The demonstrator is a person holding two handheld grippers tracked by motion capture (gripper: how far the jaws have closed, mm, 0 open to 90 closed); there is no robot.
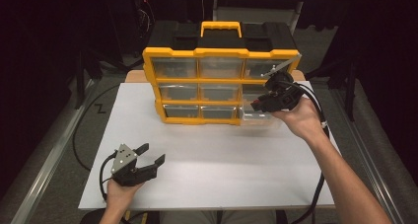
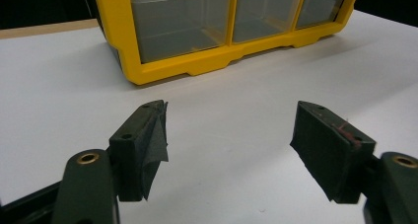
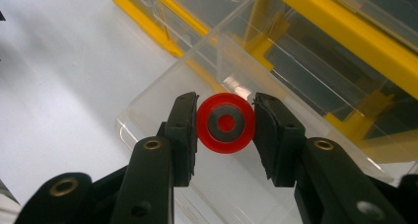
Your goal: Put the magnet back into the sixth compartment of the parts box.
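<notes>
Between the right gripper's [image 3: 226, 123] pads sits a red ring [image 3: 226, 123] with a grey core; the jaws are closed against its two sides and hold it just above an open clear drawer [image 3: 162, 93]. That drawer is pulled out from the bottom right slot of the yellow organizer [image 1: 220, 52], which stands at the far side of the white table [image 1: 217, 160]. From the high view the ring itself is hard to make out behind the hand. To do this step well, I would lower the ring until it is well inside the drawer's walls, keep it level, and only then ease the jaws apart. Well in front of the organizer, the left gripper [image 2: 229, 135] rests over bare table with its jaws wide apart and nothing between them.
</notes>
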